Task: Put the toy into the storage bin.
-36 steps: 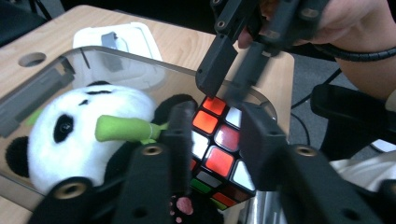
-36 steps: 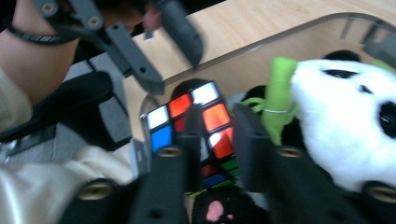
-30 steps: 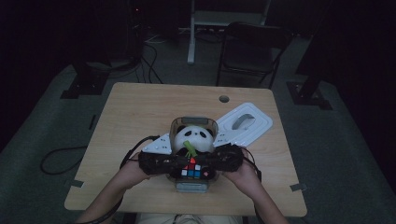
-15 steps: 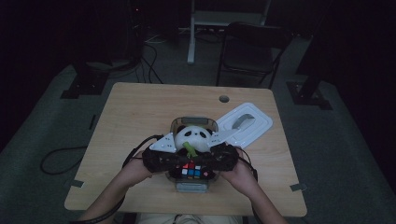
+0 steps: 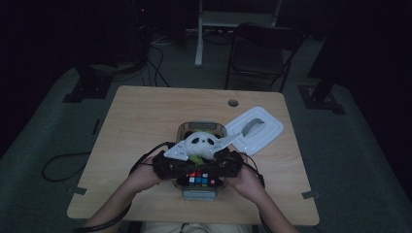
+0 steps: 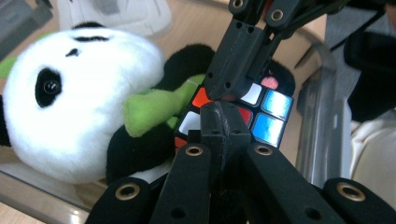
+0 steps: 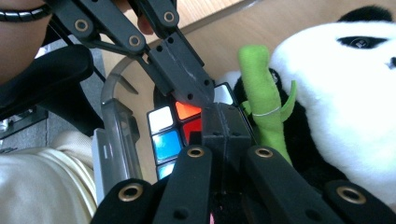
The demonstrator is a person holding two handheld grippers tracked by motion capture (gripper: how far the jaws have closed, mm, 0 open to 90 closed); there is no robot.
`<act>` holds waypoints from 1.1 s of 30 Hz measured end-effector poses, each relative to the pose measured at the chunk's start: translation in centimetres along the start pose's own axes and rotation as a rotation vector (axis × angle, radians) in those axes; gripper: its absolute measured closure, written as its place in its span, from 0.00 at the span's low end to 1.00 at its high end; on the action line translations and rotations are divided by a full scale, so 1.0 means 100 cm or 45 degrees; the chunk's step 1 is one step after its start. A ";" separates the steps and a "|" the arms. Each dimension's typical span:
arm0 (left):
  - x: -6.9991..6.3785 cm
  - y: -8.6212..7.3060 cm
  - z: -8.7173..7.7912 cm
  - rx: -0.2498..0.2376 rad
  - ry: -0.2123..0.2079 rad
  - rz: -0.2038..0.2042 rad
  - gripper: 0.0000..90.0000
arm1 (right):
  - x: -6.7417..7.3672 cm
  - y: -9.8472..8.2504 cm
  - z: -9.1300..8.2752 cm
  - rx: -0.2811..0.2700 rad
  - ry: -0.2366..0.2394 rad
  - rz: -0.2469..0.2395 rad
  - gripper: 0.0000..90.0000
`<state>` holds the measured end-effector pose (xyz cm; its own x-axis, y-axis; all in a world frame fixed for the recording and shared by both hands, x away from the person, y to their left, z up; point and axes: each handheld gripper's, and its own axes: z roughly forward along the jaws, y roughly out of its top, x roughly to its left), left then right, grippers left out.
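A clear plastic box (image 5: pixel 187 128) on the table holds a panda plush (image 5: pixel 201 144) and a colour cube (image 5: pixel 200 178). My left gripper (image 5: pixel 190 170) and right gripper (image 5: pixel 210 170) point at each other just above the cube, tips almost touching. In the left gripper view my jaws (image 6: pixel 219 116) are shut with nothing between them, and the cube (image 6: pixel 268 109) lies right behind them beside the panda (image 6: pixel 84 93). In the right gripper view my shut jaws (image 7: pixel 222 119) meet the left gripper's tip (image 7: pixel 187 88) over the cube (image 7: pixel 163 130). The plush's green bamboo (image 7: pixel 261 88) stands next to it.
The box's white lid (image 5: pixel 255 131) lies on the table to the right of the box. A round cable hole (image 5: pixel 233 103) sits near the far edge. The box wall (image 7: pixel 114 140) rises close to the cube. A chair (image 5: pixel 262 48) stands beyond the table.
Both hands have sunk slightly toward the box, keeping their tips together over the cube. The jaws stay shut.
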<state>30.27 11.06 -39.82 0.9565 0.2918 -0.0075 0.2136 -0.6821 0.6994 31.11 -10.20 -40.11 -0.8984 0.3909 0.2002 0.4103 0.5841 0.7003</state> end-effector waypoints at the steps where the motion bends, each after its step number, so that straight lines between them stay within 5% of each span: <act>1: 0.001 0.000 0.000 0.008 -0.006 -0.001 1.00 | 0.000 0.000 0.000 0.001 -0.003 0.000 1.00; 9: 0.001 0.003 0.005 0.053 -0.004 0.035 1.00 | -0.001 -0.001 0.003 0.030 -0.027 -0.010 1.00; 14: 0.004 0.002 -0.002 -0.050 -0.075 -0.047 1.00 | -0.001 -0.003 -0.004 -0.019 0.008 0.029 1.00; 18: 0.001 0.005 -0.009 -0.101 -0.121 -0.034 1.00 | 0.000 -0.003 -0.014 -0.063 0.050 0.054 1.00; 22: 0.002 0.007 -0.012 -0.143 -0.153 -0.061 0.90 | -0.002 -0.004 -0.026 -0.106 -0.003 0.090 0.81; 28: 0.009 0.005 -0.023 -0.201 -0.125 -0.102 0.75 | -0.018 -0.011 -0.047 -0.216 -0.095 0.198 0.52; 33: 0.019 -0.002 -0.031 -0.251 -0.084 -0.169 0.49 | -0.033 -0.021 -0.060 -0.261 -0.265 0.267 0.37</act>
<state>31.45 13.82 -37.77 0.9349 0.3211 -0.1510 0.3015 -0.4949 0.8150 32.20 -17.01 -38.12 -0.7382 0.6360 0.2247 0.5230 0.3293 0.7862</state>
